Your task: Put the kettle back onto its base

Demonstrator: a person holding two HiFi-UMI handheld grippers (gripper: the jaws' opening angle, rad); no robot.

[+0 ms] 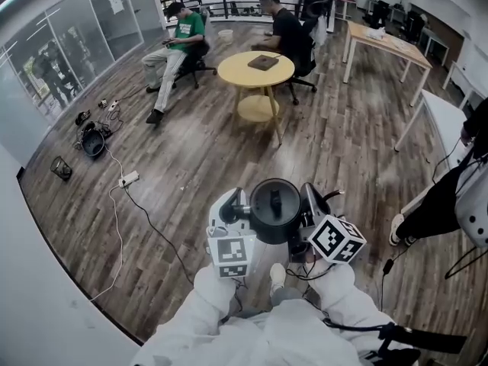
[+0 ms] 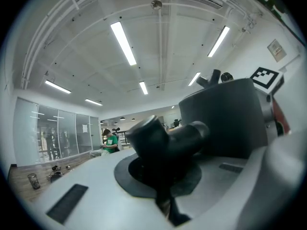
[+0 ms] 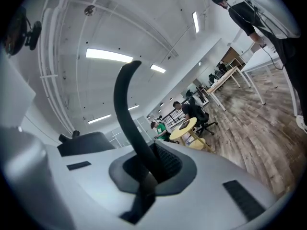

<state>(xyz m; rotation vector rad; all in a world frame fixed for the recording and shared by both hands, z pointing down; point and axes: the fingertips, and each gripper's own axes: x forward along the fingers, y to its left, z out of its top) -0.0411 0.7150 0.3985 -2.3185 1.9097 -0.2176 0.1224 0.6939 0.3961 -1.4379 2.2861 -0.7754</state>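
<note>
Head view: kettle (image 1: 275, 208) aloft above wood floor (image 1: 191, 166), just beyond white sleeves (image 1: 221, 284). Left gripper view only: left tongs (image 2: 168, 206) closed, kettle's dark wall just right. Right gripper view only: right tongs (image 3: 144, 188) pinching thin black strip (image 3: 125, 109).

Kettle (image 1: 274, 208): dark grey to black and round as seen from above. Lid on, with a small knob (image 1: 275, 200) at its middle. Upright, clear of the wooden floor (image 1: 191, 166), close in front of the person. Sits between the left gripper (image 1: 244, 212) and the right gripper (image 1: 306, 206), touching both.

In the left gripper view, a stubby black cylindrical part (image 2: 165, 140) clamped in the closed jaws, with the broad dark grey body (image 2: 225, 119) rising just to its right.

In the right gripper view, a thin curved black band (image 3: 129, 119), seemingly the handle, pinched between the jaws and arching upward.
</note>
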